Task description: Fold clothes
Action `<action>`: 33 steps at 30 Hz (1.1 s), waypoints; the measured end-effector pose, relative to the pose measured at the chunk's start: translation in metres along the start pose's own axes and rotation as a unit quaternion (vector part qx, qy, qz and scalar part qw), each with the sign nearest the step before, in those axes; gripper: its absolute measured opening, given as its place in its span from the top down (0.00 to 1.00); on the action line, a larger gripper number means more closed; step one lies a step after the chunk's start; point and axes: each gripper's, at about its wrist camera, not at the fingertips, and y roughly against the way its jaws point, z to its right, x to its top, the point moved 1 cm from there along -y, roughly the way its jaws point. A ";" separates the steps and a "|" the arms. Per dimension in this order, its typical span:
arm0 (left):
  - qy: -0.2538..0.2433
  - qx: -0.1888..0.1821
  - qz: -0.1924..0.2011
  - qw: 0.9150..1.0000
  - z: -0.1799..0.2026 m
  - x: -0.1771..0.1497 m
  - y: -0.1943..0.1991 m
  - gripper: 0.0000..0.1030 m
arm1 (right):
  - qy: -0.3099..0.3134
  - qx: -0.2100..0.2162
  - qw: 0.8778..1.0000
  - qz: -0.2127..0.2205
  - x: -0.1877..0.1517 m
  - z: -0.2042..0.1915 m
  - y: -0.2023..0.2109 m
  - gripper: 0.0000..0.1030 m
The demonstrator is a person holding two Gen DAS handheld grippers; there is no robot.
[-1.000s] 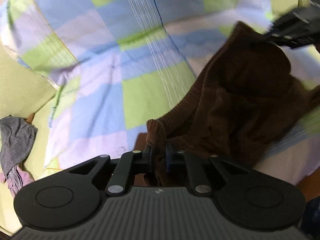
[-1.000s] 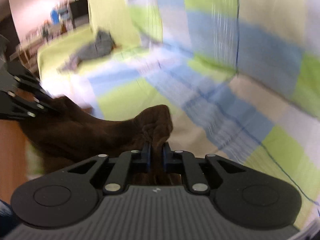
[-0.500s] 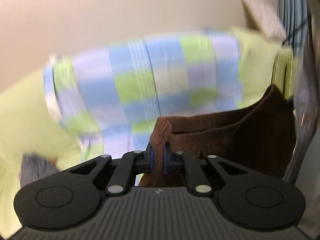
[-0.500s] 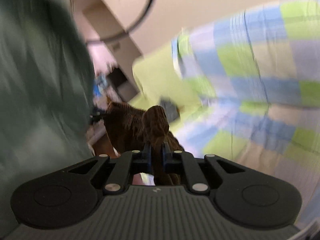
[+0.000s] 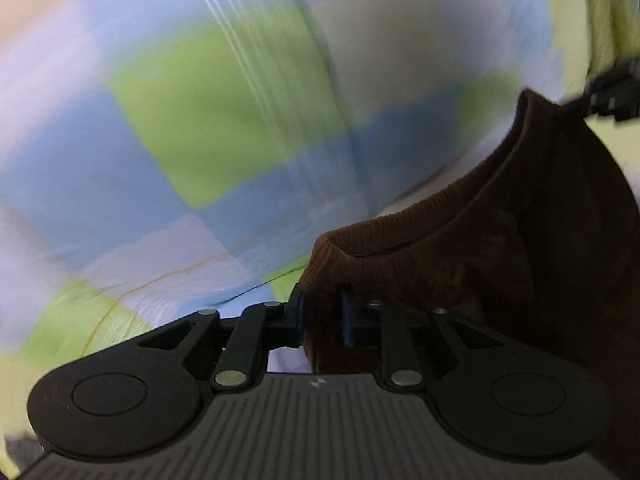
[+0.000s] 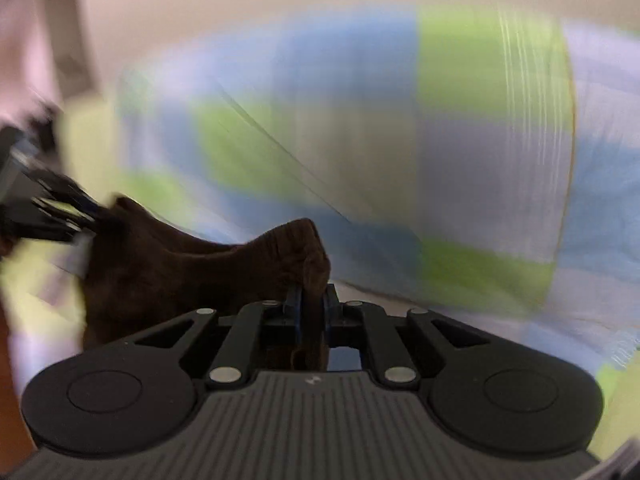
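left fingers point(image 5: 322, 314) opening, brown garment point(image 5: 460, 248) between | right fingers point(image 6: 311, 312) same | checked sheet point(image 5: 208, 120) behind, blurred

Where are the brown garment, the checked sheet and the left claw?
garment point(image 5: 460, 264), left wrist view, ribbed hem.
sheet point(image 5: 224, 120), left wrist view, green square.
left claw point(image 5: 322, 316), left wrist view, between its fingertips, opening around the garment.
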 end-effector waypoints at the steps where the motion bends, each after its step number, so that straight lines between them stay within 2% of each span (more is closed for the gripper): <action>1: -0.004 0.015 -0.007 1.000 0.001 0.000 -0.014 0.66 | -0.002 -0.028 1.000 -0.014 -0.003 0.003 -0.020 0.57; 2: -0.005 0.042 -0.019 0.999 0.001 -0.001 -0.034 0.65 | -0.005 -0.072 0.997 -0.038 -0.008 0.006 -0.043 0.55; 3: -0.005 0.062 -0.032 0.998 -0.001 -0.006 -0.049 0.60 | -0.025 -0.094 0.994 -0.050 -0.016 0.010 -0.051 0.55; 4: 0.002 0.056 -0.037 0.998 -0.005 -0.014 -0.053 0.52 | -0.046 -0.114 0.991 -0.060 -0.025 0.013 -0.058 0.52; 5: 0.006 0.049 -0.045 0.998 -0.005 -0.018 -0.053 0.49 | -0.074 -0.098 0.991 -0.060 -0.037 0.016 -0.050 0.48; 6: 0.006 0.049 -0.054 0.997 -0.004 -0.023 -0.050 0.48 | -0.101 -0.080 0.990 -0.058 -0.049 0.018 -0.040 0.39; 7: 0.008 0.047 -0.063 0.997 -0.002 -0.028 -0.045 0.51 | -0.114 -0.072 0.989 -0.061 -0.058 0.020 -0.031 0.38; 10: 0.032 -0.020 -0.068 0.997 0.008 -0.041 -0.004 0.52 | -0.152 -0.048 0.981 -0.108 -0.109 0.026 0.016 0.38; 11: 0.055 -0.073 -0.068 0.993 0.017 -0.043 0.016 0.52 | -0.157 -0.047 0.979 -0.118 -0.116 0.028 0.026 0.38; 12: 0.087 -0.140 -0.073 0.984 0.033 -0.046 0.042 0.52 | -0.165 -0.043 0.977 -0.131 -0.131 0.030 0.042 0.38; 14: 0.120 -0.203 -0.085 0.968 0.056 -0.055 0.066 0.52 | -0.198 -0.027 0.965 -0.167 -0.163 0.030 0.078 0.38; 15: 0.152 -0.252 -0.101 0.950 0.082 -0.062 0.085 0.52 | -0.208 -0.025 0.962 -0.175 -0.169 0.031 0.085 0.38; 16: 0.187 -0.282 -0.117 0.934 0.105 -0.069 0.098 0.52 | -0.227 -0.019 0.956 -0.185 -0.181 0.031 0.098 0.38; 17: 0.200 -0.289 -0.122 0.928 0.113 -0.074 0.102 0.52 | -0.238 -0.015 0.952 -0.190 -0.189 0.031 0.106 0.38; 18: 0.238 -0.304 -0.138 0.912 0.134 -0.082 0.108 0.52 | -0.244 -0.015 0.950 -0.195 -0.196 0.033 0.113 0.38; 19: 0.259 -0.306 -0.148 0.904 0.144 -0.088 0.110 0.52 | -0.250 -0.009 0.948 -0.199 -0.206 0.035 0.119 0.38; 21: 0.324 -0.299 -0.171 0.881 0.177 -0.106 0.106 0.52 | -0.256 0.015 0.948 -0.190 -0.219 0.042 0.120 0.38; 23: 0.358 -0.286 -0.177 0.871 0.196 -0.113 0.102 0.52 | -0.260 0.030 0.947 -0.188 -0.221 0.045 0.118 0.38; 24: 0.382 -0.279 -0.175 0.863 0.210 -0.118 0.097 0.52 | -0.262 0.040 0.946 -0.184 -0.227 0.048 0.120 0.38; 25: 0.394 -0.275 -0.173 0.860 0.216 -0.122 0.097 0.52 | -0.261 0.051 0.947 -0.181 -0.229 0.050 0.120 0.38; 26: 0.422 -0.248 -0.169 0.856 0.229 -0.125 0.090 0.52 | -0.259 0.061 0.947 -0.178 -0.231 0.051 0.120 0.38; 28: 0.443 -0.223 -0.169 0.851 0.227 -0.147 0.102 0.53 | -0.252 0.081 0.950 -0.167 -0.235 0.055 0.117 0.38; 31: 0.521 -0.196 -0.143 0.818 0.224 -0.157 0.104 0.53 | -0.265 0.103 0.944 -0.168 -0.242 0.060 0.104 0.38; 33: 0.535 -0.183 -0.131 0.814 0.224 -0.161 0.113 0.53 | -0.275 0.110 0.940 -0.170 -0.249 0.063 0.097 0.38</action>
